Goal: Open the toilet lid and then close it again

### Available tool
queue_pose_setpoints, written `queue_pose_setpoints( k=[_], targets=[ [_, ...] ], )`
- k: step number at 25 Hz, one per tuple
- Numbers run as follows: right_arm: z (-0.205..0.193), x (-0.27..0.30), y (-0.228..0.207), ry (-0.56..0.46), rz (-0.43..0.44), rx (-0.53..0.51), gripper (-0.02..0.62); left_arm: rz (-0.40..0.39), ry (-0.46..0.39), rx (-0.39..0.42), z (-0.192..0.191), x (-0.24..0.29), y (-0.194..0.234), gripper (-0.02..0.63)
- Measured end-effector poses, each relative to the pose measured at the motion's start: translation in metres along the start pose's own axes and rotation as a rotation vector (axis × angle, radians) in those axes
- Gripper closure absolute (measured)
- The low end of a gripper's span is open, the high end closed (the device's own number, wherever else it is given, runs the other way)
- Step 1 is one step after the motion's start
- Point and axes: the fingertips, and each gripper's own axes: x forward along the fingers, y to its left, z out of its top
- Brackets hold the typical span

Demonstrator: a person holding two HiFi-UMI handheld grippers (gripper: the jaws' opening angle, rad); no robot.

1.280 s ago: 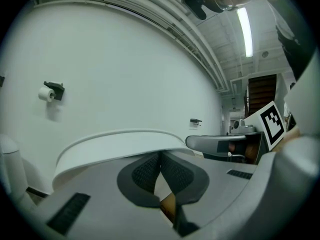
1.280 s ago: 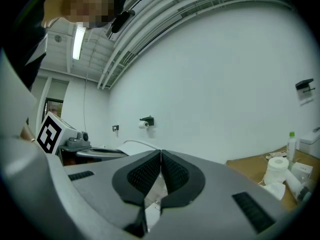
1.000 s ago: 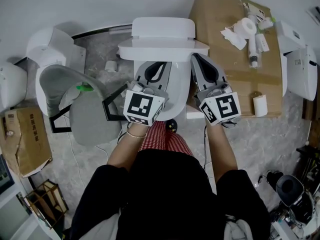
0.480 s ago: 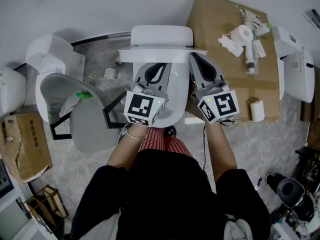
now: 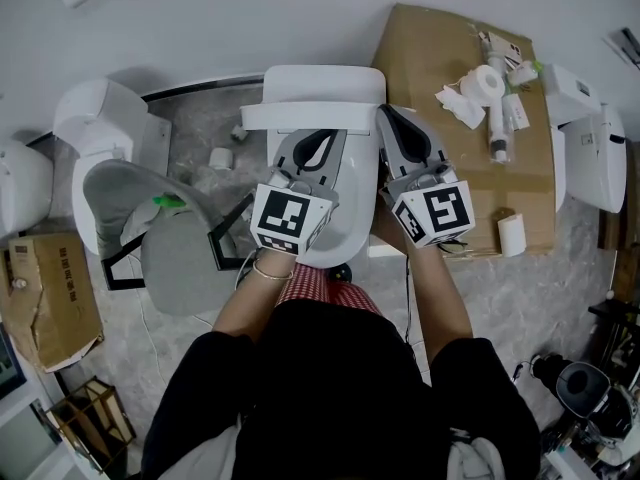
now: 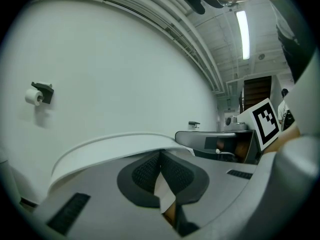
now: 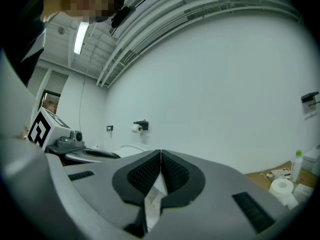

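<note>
Just beyond left gripper (image 5: 318, 140), beside right gripper (image 5: 394, 117), stands toilet lid (image 5: 290, 115).

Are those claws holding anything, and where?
Nothing is held: the left claw and right claw are both shut and empty. The left one's tip lies beneath the raised toilet lid.

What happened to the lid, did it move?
Yes. The lid swung back toward the tank: its edge stuck out past both tank sides before, now it barely does.
</note>
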Motion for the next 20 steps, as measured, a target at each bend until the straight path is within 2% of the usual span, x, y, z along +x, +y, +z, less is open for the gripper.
queue_pose_setpoints(
  k=[10,20],
  targets=[
    [0.007,0.019,-0.014,-0.004,-0.021,-0.001,0.575,-0.029,-0.012,-0.003,0.011,0.017,0.013,0.603],
    [0.013,0.030,-0.023,-0.014,-0.102,0.008,0.575,-0.104,-0.017,0.009,0.019,0.028,0.020,0.603]
  ],
)
